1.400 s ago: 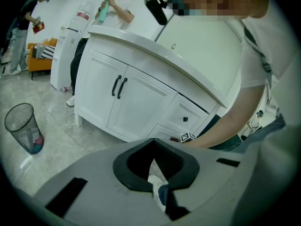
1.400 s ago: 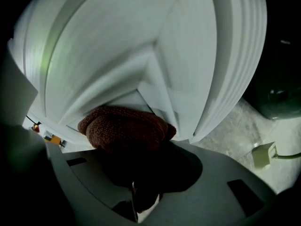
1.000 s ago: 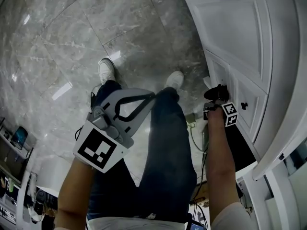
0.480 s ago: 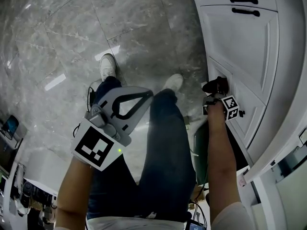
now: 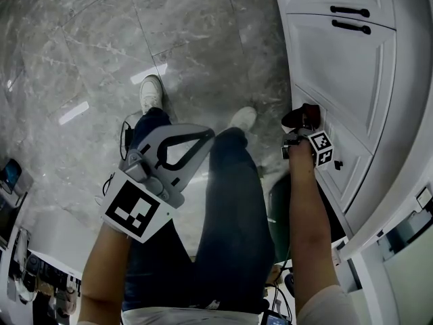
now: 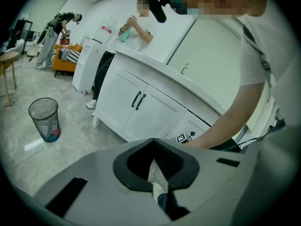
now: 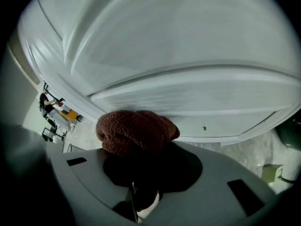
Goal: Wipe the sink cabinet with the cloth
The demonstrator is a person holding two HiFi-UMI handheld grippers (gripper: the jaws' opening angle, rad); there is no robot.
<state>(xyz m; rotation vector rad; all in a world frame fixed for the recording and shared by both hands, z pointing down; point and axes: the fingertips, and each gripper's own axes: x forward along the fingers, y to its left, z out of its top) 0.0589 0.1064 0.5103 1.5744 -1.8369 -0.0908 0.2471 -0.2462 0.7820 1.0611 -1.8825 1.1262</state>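
Gripping a bunched rust-brown cloth (image 7: 136,131) in the right tool (image 5: 300,135), clenched on it and pressing it against a lower panel of the white sink cabinet (image 5: 345,73).

Judging the wad small and rounded — likely to roll or slide out of the pinch if dragged hard over the panel's raised moulding, leaving bare plastic to scrape the paint. Could also snag on the small dark knob (image 5: 337,164) just beside the tool on the cabinet front, or on the two black handles (image 5: 350,17) further along the cabinet doors. Wiping with only a nub of fabric, so probably missing strips unless passes overlap.

Holding the left tool (image 5: 206,135) well away from the cabinet, over the person's thigh (image 5: 230,208), closed on nothing and idle.

Standing close to the cabinet base on a glossy grey tiled floor (image 5: 81,59), with a dark green object (image 5: 279,205) at the cabinet's foot — unclear what, but a possible obstacle for feet when shifting along.

Seen from the left tool: a mesh waste bin (image 6: 43,119) on the floor well out from the cabinet, other people beyond its far end, none in the way.
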